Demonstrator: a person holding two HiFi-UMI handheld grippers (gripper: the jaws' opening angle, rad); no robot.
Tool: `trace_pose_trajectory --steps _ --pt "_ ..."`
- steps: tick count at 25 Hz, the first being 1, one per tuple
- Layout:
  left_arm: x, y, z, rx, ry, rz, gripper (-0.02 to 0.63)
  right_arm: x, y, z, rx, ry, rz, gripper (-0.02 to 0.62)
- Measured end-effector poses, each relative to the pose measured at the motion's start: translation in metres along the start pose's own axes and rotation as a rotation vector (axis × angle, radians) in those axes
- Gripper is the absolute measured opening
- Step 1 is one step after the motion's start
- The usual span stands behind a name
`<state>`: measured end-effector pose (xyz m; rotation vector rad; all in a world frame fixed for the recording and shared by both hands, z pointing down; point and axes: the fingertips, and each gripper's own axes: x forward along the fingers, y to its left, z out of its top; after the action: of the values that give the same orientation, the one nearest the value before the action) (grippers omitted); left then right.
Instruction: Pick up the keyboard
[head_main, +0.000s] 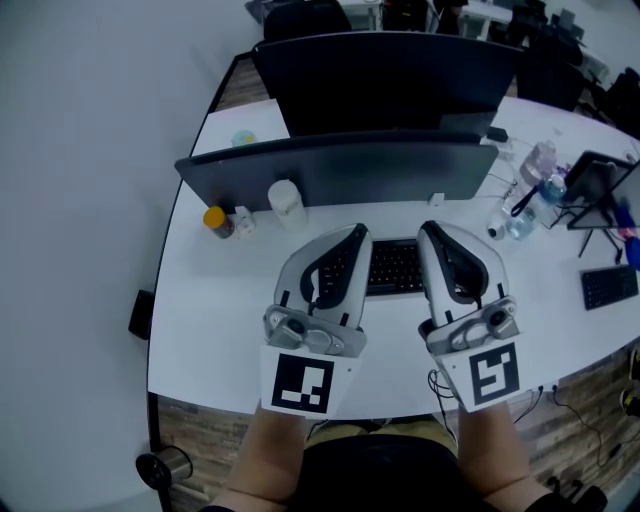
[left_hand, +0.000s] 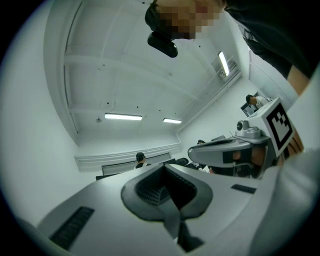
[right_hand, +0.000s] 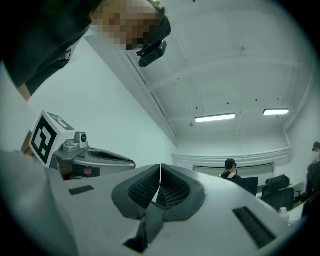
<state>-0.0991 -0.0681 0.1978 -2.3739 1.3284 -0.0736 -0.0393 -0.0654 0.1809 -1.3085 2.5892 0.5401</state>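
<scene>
In the head view a black keyboard (head_main: 393, 267) lies on the white desk (head_main: 215, 320), in front of a dark monitor; only its middle shows between the two grippers. My left gripper (head_main: 357, 233) hovers over its left part and my right gripper (head_main: 428, 230) over its right part. Both are held side by side and tilted upward. In the left gripper view the jaws (left_hand: 164, 187) are shut with nothing between them, facing the ceiling. The right gripper (right_hand: 160, 186) is likewise shut and empty. The keyboard appears in neither gripper view.
Two dark monitors (head_main: 345, 165) stand behind the keyboard. An orange-lidded jar (head_main: 217, 220) and a white cup (head_main: 286, 200) sit at the left. Bottles (head_main: 540, 165), a tablet on a stand (head_main: 595, 185) and a second keyboard (head_main: 610, 286) are at the right.
</scene>
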Motion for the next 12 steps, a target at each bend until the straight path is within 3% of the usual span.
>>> trace_pose_trajectory --steps 12 --pt "0.01 0.012 -0.014 -0.033 -0.031 -0.061 0.008 0.015 0.01 -0.007 -0.044 0.039 -0.027 0.032"
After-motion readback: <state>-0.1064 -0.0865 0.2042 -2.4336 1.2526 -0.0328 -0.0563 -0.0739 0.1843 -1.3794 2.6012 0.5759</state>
